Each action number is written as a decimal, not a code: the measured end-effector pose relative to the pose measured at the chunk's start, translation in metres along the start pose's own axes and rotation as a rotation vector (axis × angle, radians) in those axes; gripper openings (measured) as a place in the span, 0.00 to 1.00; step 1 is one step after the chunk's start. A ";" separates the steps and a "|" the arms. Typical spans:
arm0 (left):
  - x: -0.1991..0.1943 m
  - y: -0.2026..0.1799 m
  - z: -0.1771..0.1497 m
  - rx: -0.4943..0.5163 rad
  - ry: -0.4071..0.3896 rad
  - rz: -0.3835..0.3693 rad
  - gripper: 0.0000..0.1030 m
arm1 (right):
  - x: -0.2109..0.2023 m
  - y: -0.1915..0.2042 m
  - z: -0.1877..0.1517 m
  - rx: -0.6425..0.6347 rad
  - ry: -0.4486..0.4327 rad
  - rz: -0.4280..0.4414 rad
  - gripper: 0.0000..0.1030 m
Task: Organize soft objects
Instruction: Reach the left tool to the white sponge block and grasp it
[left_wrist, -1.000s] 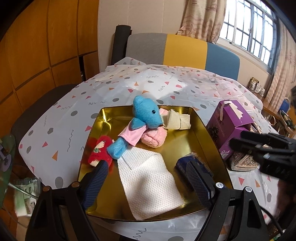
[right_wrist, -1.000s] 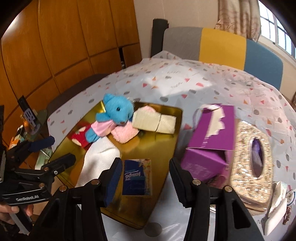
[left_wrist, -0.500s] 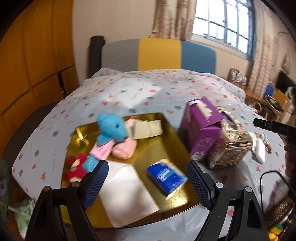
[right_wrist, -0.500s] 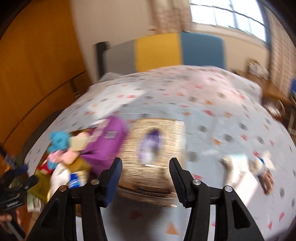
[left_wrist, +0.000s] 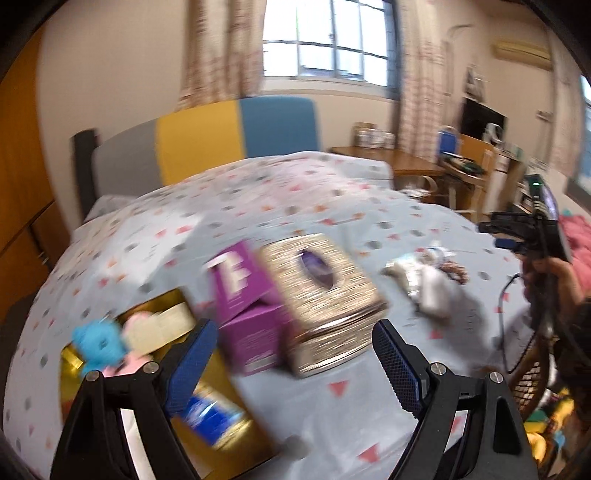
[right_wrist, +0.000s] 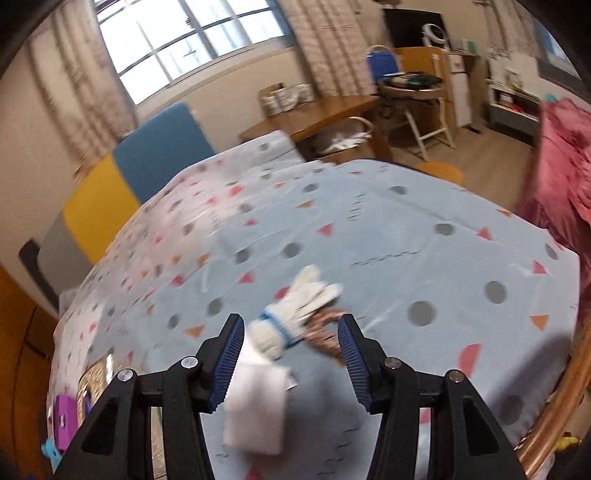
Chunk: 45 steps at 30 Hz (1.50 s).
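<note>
A white work glove (right_wrist: 295, 314) with a blue cuff lies on the patterned tablecloth, next to a folded white cloth (right_wrist: 256, 413) and a brown hair tie (right_wrist: 325, 332). My right gripper (right_wrist: 291, 363) hovers above them, open, with nothing between its fingers. In the left wrist view the same pile (left_wrist: 424, 280) lies at the right, with my right gripper (left_wrist: 517, 232) held by a hand above it. My left gripper (left_wrist: 291, 365) is open and empty over the gold tray (left_wrist: 236, 435), which holds a blue plush toy (left_wrist: 98, 343), a pink cloth (left_wrist: 129, 365) and a blue tissue pack (left_wrist: 210, 413).
A purple box (left_wrist: 243, 306) and a gold woven tissue box (left_wrist: 321, 295) stand side by side in the middle of the table. A chair with grey, yellow and blue back (left_wrist: 207, 136) is behind the table. A wooden desk (right_wrist: 317, 110) and a pink blanket (right_wrist: 561, 166) lie beyond.
Both views have swung right, away from the tray. My right gripper moved from the tray and boxes over to the glove and white cloth. My left gripper rose and now faces the boxes.
</note>
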<state>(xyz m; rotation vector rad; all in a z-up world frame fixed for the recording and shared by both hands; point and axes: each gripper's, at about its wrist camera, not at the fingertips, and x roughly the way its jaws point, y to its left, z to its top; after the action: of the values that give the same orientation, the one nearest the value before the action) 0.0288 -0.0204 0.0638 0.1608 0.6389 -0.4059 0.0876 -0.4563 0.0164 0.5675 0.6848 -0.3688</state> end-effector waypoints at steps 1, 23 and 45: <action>0.005 -0.012 0.006 0.021 0.000 -0.024 0.84 | -0.002 -0.006 0.000 0.007 -0.002 -0.005 0.52; 0.201 -0.204 0.030 0.300 0.295 -0.244 0.84 | 0.015 -0.063 -0.002 0.259 0.044 0.296 0.61; 0.183 -0.177 -0.026 0.234 0.321 -0.268 0.53 | 0.033 -0.060 -0.008 0.268 0.174 0.259 0.61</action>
<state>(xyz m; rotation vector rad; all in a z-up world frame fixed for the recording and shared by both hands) 0.0743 -0.2326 -0.0722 0.3706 0.9334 -0.7225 0.0774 -0.5030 -0.0329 0.9404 0.7237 -0.1698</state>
